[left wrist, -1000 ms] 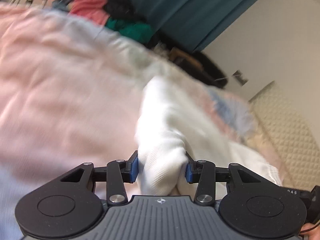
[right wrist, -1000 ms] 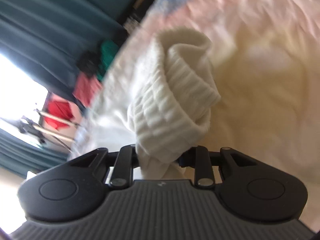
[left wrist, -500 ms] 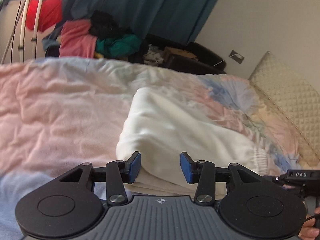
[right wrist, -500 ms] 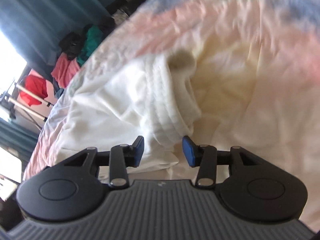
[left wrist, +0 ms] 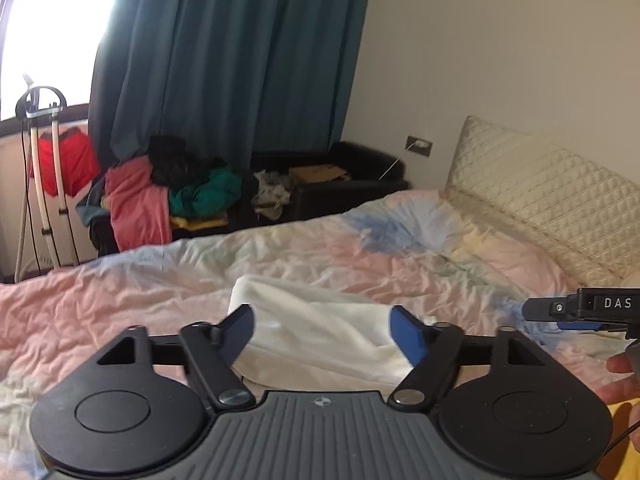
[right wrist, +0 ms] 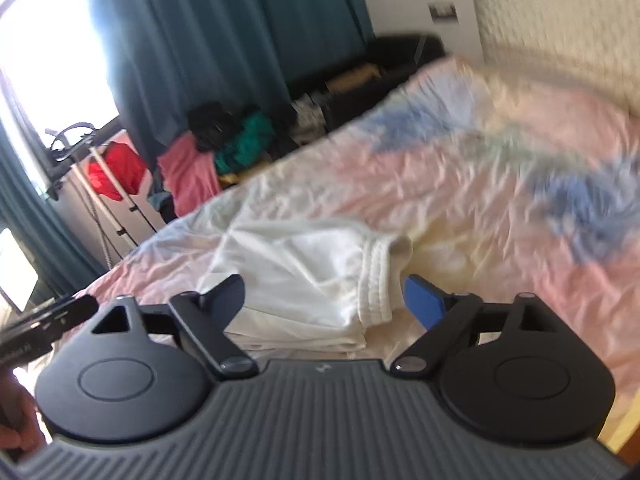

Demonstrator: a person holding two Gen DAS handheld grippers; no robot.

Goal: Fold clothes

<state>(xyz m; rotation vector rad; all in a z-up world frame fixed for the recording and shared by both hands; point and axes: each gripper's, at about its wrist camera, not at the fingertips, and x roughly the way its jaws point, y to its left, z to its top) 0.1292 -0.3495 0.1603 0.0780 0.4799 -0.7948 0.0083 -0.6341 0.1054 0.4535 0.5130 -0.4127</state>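
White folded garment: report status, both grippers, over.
Left gripper open, right gripper open, both empty. White folded cotton garment flat on pastel pink-and-blue duvet, untouched. Nothing in the way.

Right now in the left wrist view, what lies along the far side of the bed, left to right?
Stand with white poles → red garment → pink garment → green garment → black couch → wall socket → quilted headboard.

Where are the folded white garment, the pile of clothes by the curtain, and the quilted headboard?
Folded white garment (left wrist: 320, 336): left wrist view, top layer.
Pile of clothes (left wrist: 168, 196): left wrist view, pink piece's right edge.
Quilted headboard (left wrist: 536, 188): left wrist view, its padded face.
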